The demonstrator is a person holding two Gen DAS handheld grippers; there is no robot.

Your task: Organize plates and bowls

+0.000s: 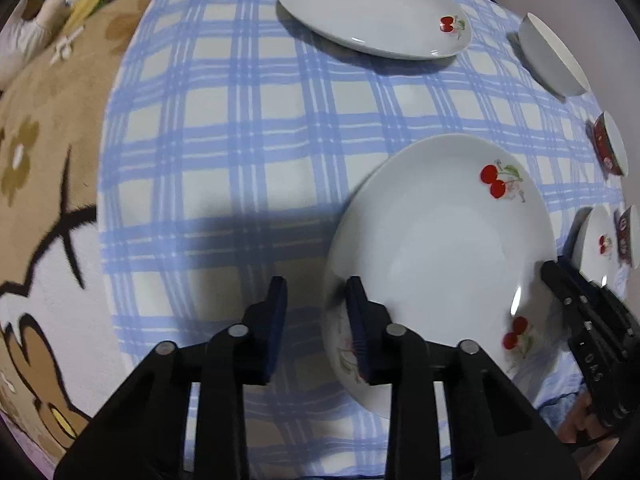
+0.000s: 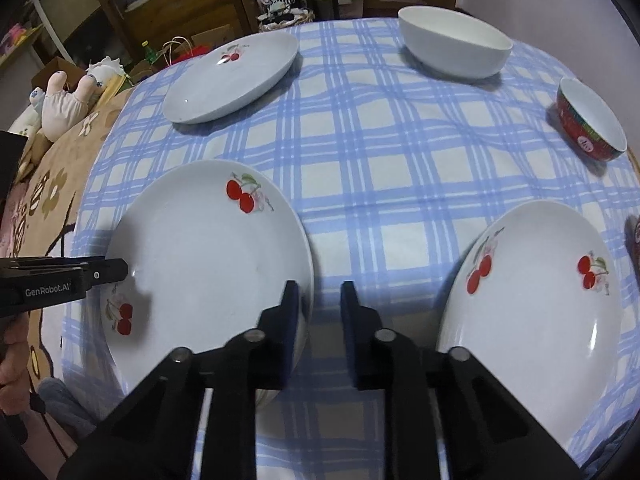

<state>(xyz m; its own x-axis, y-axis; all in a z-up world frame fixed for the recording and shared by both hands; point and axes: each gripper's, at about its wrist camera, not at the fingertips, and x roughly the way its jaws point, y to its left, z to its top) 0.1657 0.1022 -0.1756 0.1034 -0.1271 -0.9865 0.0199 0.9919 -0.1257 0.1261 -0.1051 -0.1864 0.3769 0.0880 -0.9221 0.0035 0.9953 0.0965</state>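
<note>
Three white cherry-print plates lie on a blue checked cloth. The near-left plate (image 1: 440,248) (image 2: 208,264) sits between my two grippers. My left gripper (image 1: 316,316) is open, its right finger (image 1: 356,320) over that plate's left rim; it shows from the side in the right wrist view (image 2: 116,270). My right gripper (image 2: 318,320) is open, its left finger (image 2: 290,320) over the same plate's right rim; it shows in the left wrist view (image 1: 560,276). A second plate (image 2: 532,304) (image 1: 596,244) lies near right, a third (image 2: 232,76) (image 1: 372,8) far left.
A large white bowl (image 2: 456,46) (image 1: 552,56) stands at the far right. A small red-sided bowl (image 2: 588,120) (image 1: 610,148) stands at the right edge, another (image 1: 628,236) beyond the right plate. A brown patterned blanket (image 1: 48,184) and a stuffed toy (image 2: 64,100) lie left of the cloth.
</note>
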